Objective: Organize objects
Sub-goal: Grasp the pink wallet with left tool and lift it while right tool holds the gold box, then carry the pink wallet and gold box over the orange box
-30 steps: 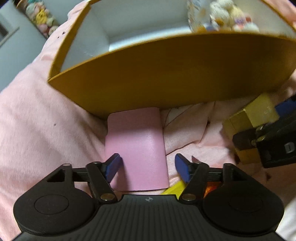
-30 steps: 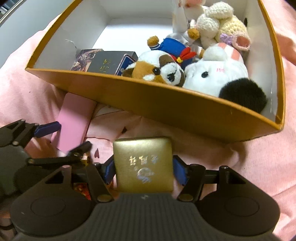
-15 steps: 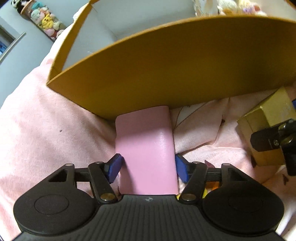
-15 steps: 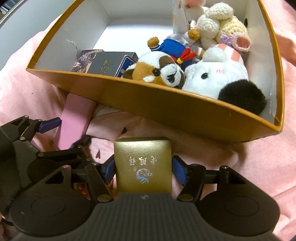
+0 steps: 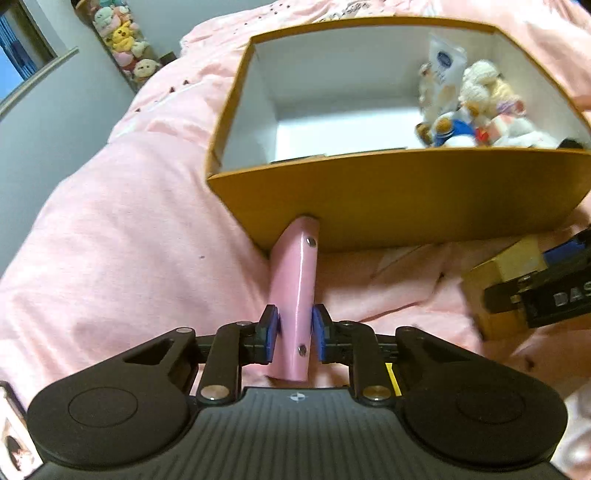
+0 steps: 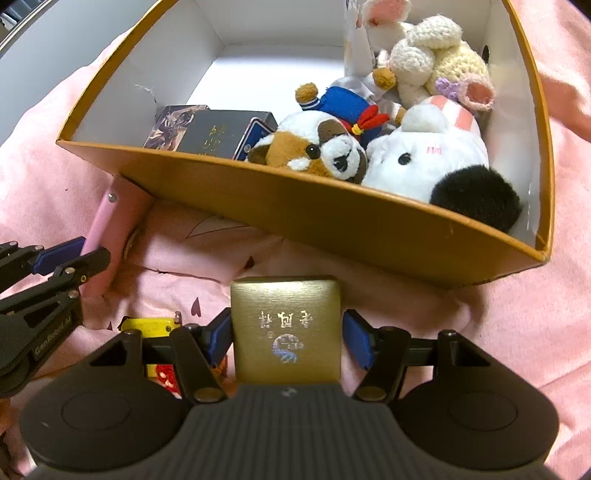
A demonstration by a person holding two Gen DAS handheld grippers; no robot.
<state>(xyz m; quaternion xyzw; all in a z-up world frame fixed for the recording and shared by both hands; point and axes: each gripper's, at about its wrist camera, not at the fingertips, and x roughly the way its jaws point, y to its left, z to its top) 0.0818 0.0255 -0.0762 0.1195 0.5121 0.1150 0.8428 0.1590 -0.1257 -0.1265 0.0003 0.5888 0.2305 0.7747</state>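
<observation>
Ahead of both tools sits the orange box (toys inside), and our left tool, open a second ago, now clamps the pink case edge-up for boxing, while our right tool grips the gold box.

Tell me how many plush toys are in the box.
5 visible: raccoon front-middle, white one front-right, blue-hatted one behind the raccoon, crocheted one and pink-eared one at back. Others may be hidden.
</observation>
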